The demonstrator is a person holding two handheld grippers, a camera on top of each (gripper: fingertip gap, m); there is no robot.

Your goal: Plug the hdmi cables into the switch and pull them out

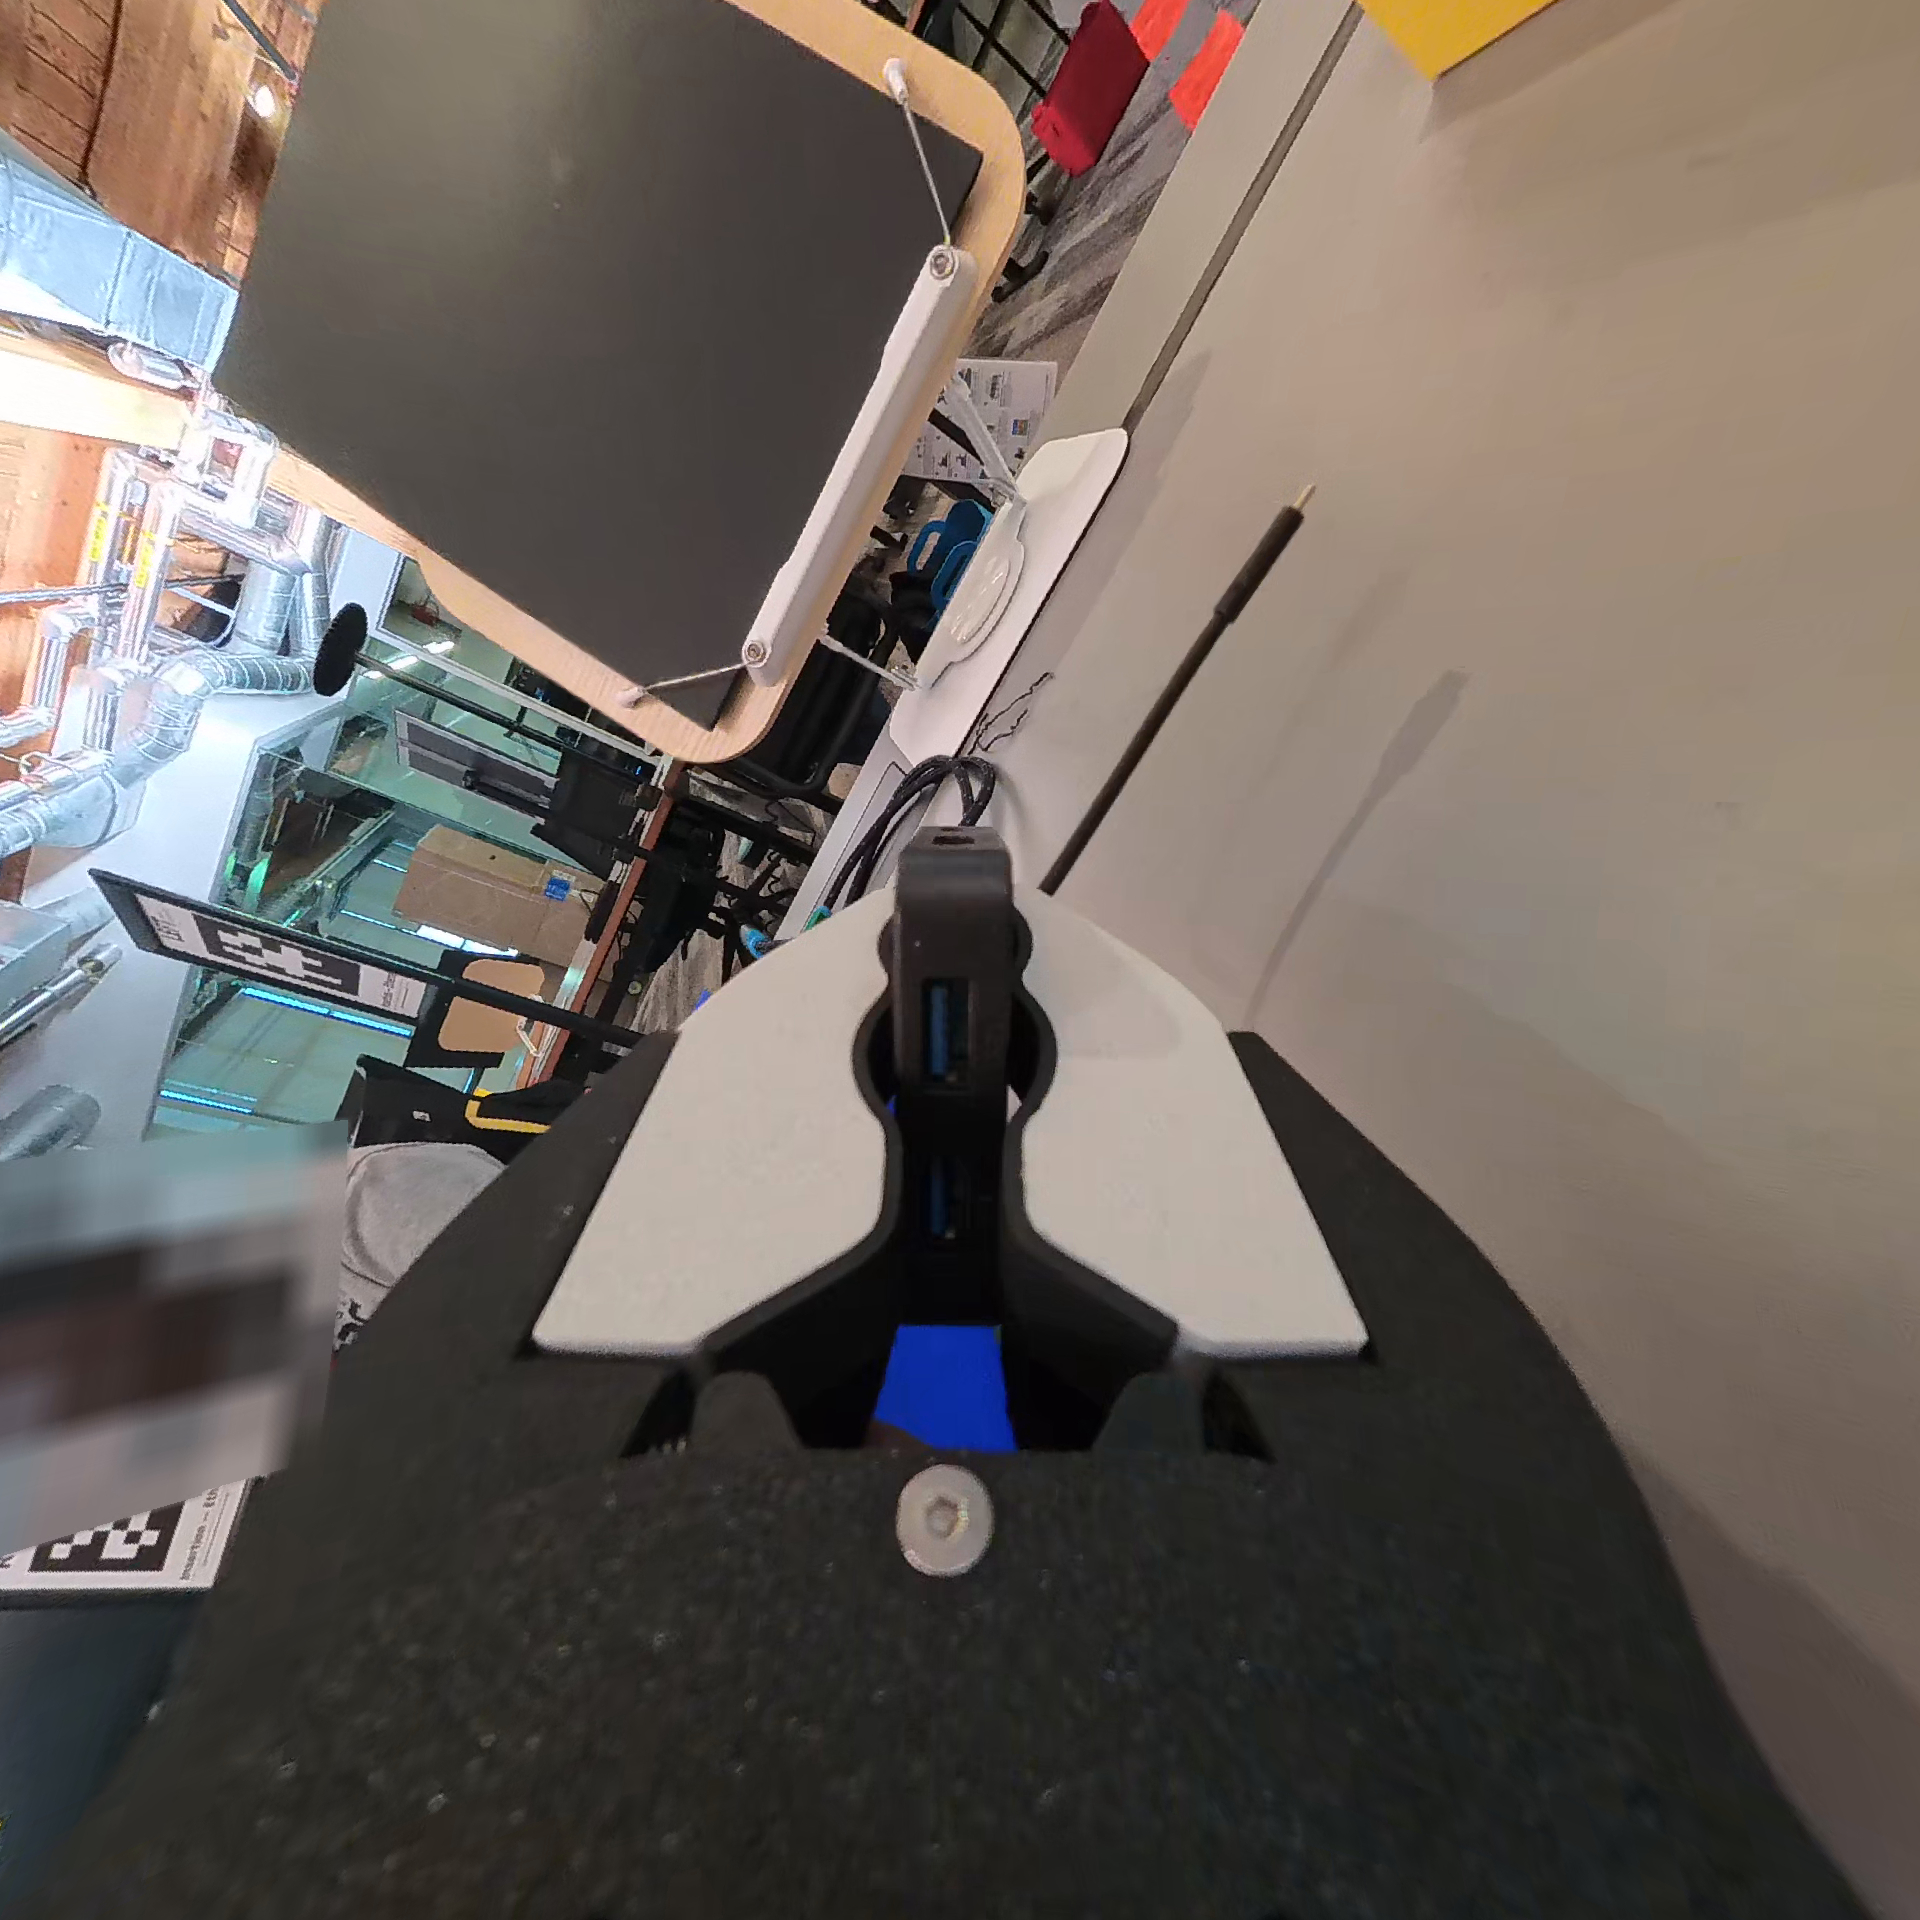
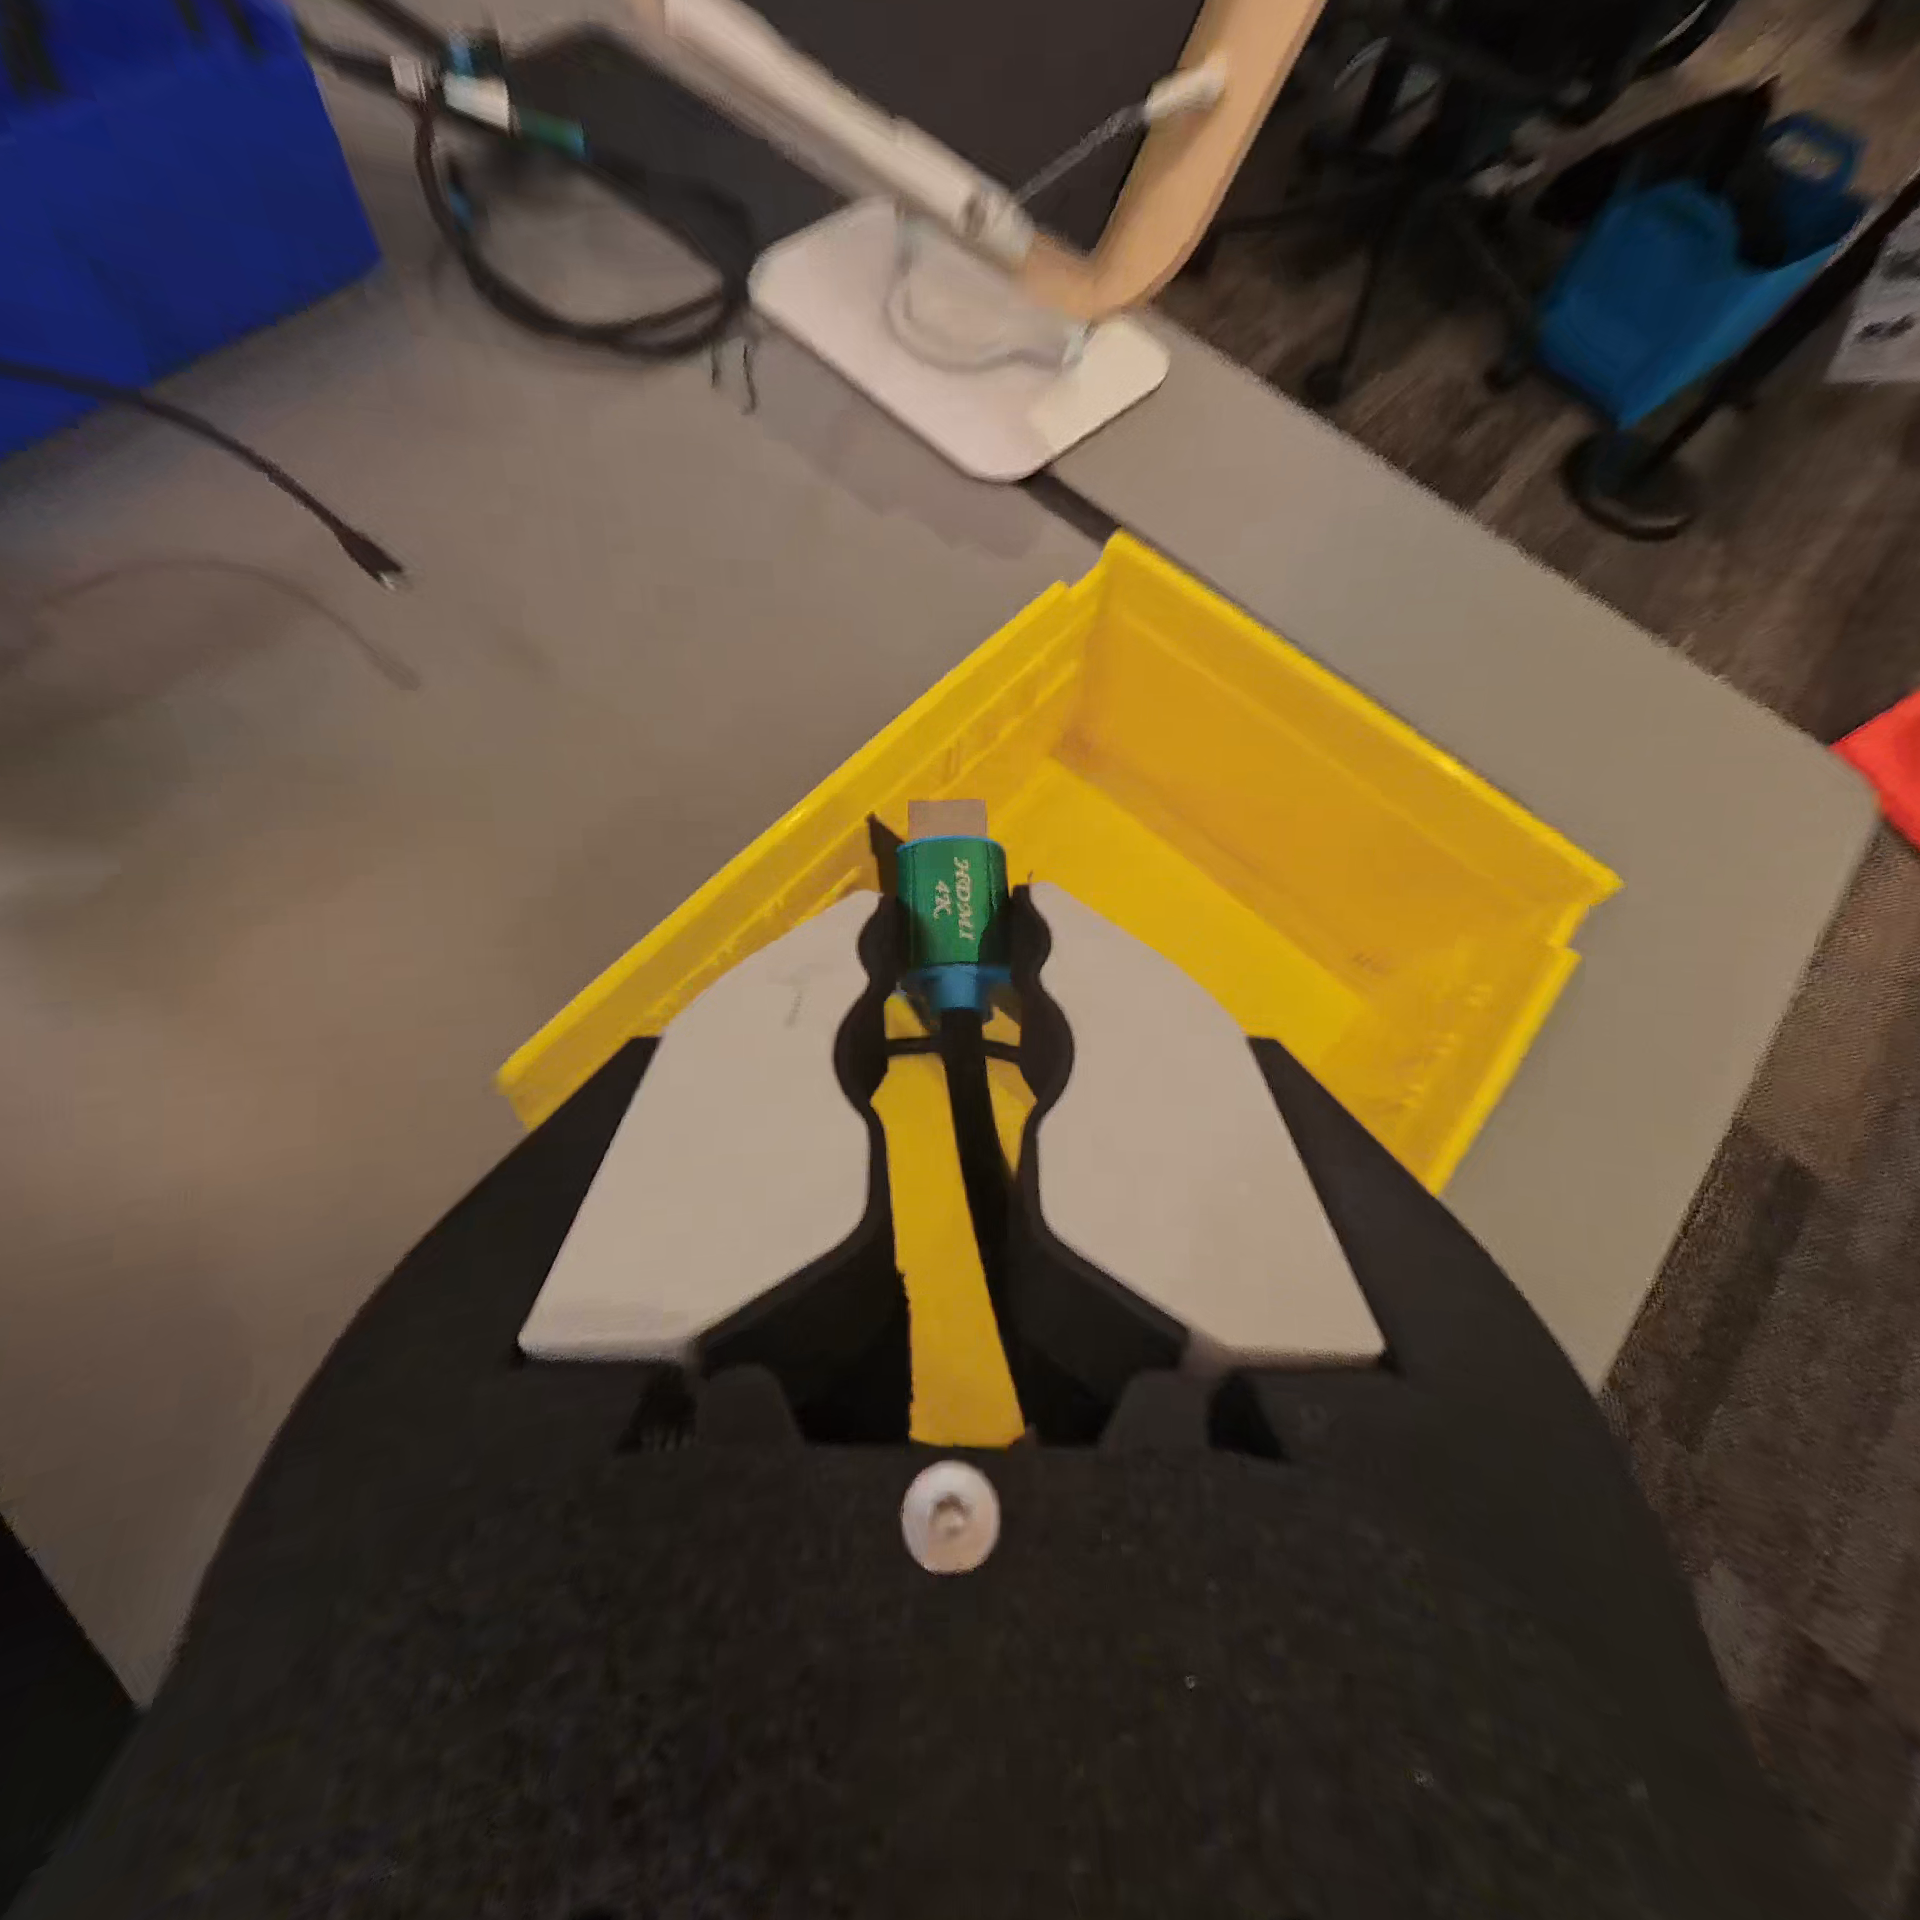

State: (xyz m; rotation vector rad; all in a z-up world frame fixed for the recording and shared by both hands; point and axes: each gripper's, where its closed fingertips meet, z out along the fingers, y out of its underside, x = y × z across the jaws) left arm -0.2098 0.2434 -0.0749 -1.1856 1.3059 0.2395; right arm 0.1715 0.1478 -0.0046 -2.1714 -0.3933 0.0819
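Observation:
In the left wrist view my left gripper (image 1: 951, 935) is shut on the black switch (image 1: 954, 997), held lifted and tilted beside the grey table; two blue ports show on its side and its black cord (image 1: 914, 805) trails off the far end. In the right wrist view my right gripper (image 2: 951, 914) is shut on a green HDMI plug (image 2: 945, 904) with a blue collar; its silver tip points forward and its black cable (image 2: 971, 1122) runs back between the fingers. The plug hangs over the near corner of a yellow bin (image 2: 1247, 831).
A white stand base (image 2: 966, 343) with a wood-edged black board (image 1: 582, 332) sits at the table's far side. A thin black cable (image 2: 270, 478) lies on the grey table (image 2: 416, 831), also seen in the left wrist view (image 1: 1164, 696). A blue bin (image 2: 135, 208) stands far left. The table edge (image 2: 1714, 1195) runs at right. Tip to tip, the grippers are about 40 cm apart.

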